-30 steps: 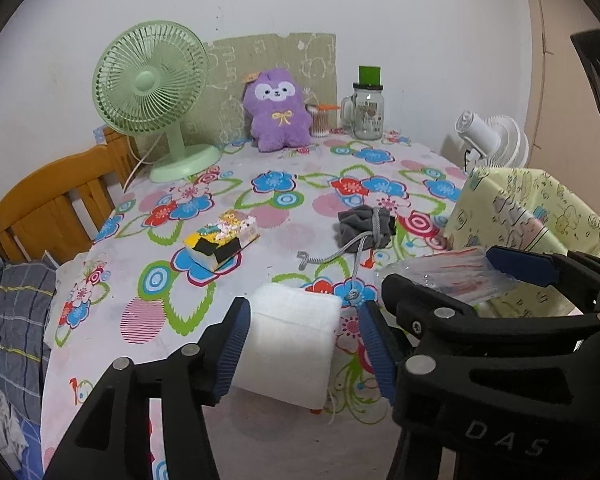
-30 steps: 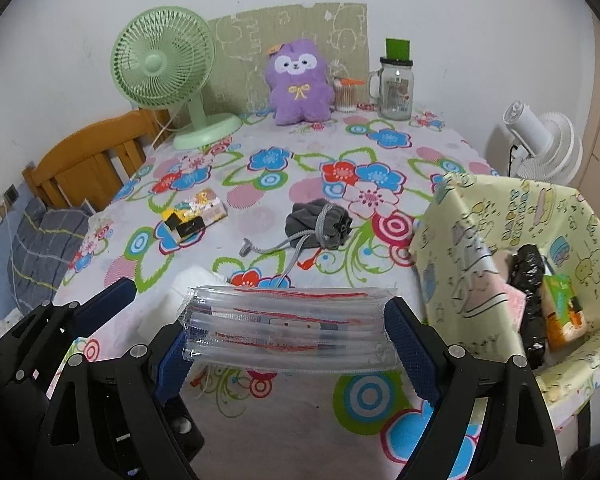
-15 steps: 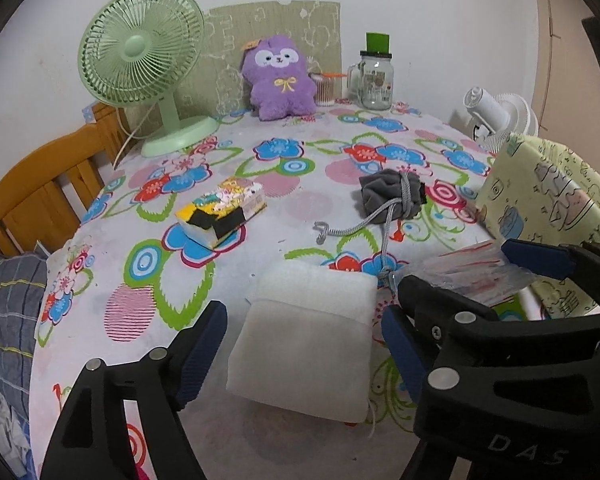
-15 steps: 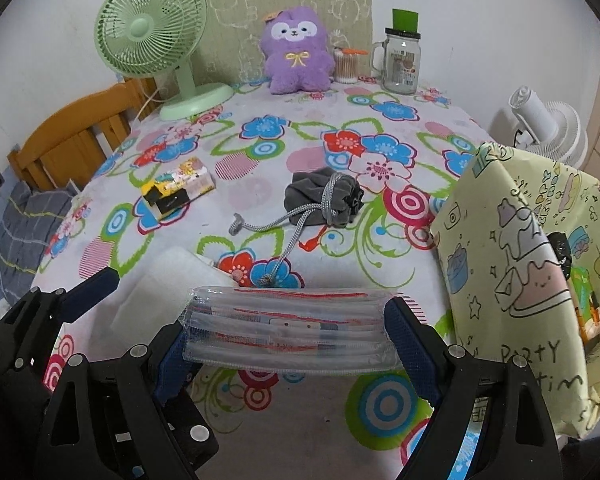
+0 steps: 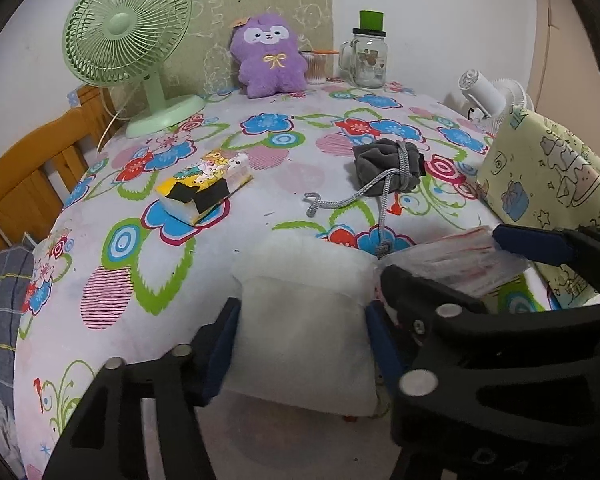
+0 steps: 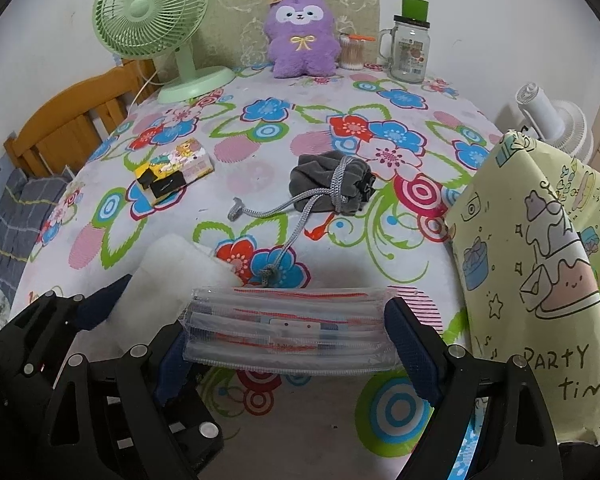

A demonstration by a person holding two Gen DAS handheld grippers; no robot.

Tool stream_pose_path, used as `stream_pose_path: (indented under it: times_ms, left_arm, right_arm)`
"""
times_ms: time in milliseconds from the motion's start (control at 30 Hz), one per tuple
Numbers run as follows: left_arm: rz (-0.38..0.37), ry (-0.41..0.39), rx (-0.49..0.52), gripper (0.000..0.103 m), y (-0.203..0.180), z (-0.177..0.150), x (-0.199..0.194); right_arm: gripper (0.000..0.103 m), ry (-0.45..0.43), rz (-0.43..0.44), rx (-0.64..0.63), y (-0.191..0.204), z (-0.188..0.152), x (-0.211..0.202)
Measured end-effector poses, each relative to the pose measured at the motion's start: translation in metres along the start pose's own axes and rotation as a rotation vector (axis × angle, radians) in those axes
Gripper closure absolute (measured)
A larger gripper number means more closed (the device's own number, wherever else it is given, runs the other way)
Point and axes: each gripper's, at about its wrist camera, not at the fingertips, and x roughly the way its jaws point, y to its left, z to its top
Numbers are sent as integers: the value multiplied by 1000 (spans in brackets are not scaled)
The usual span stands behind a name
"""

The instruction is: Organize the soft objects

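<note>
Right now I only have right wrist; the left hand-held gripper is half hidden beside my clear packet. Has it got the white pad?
Observer: Yes. In left wrist, the jaws of the left hand-held gripper have just been closing, and both blue pads press the sides of the white pad.
Operator: Anything else caught in there?
Observer: No, only that pad sits between the jaws. It flares wider just beyond the fingertips, pinched where it is gripped.
Operator: Clearance to my packet?
Observer: The clear packet sits right by the pad's far right corner. I cannot tell whether they touch.
</note>
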Motion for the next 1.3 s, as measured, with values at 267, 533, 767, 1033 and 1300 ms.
stream_pose_path:
  times_ms: [267, 533, 767, 1033, 1300]
  left_arm:
    - [-4, -19, -10, 61, -1, 2, -9]
    - [2, -58, -10, 63, -6, 8, -26]
    - [15, -109, -14, 62, -15, 18, -48]
    - [26, -175, -21, 62, -29, 34, -77]
    - [25, -219, -10, 62, -51, 46, -97]
  right_arm:
    - [14, -7, 5, 0, 0, -1, -3]
    - [14, -44, 11, 3, -4, 2, -19]
    - [14, -100, 17, -1, -9, 10, -45]
    - [14, -172, 18, -28, -18, 20, -80]
    - [14, -225, 23, -27, -38, 26, -109]
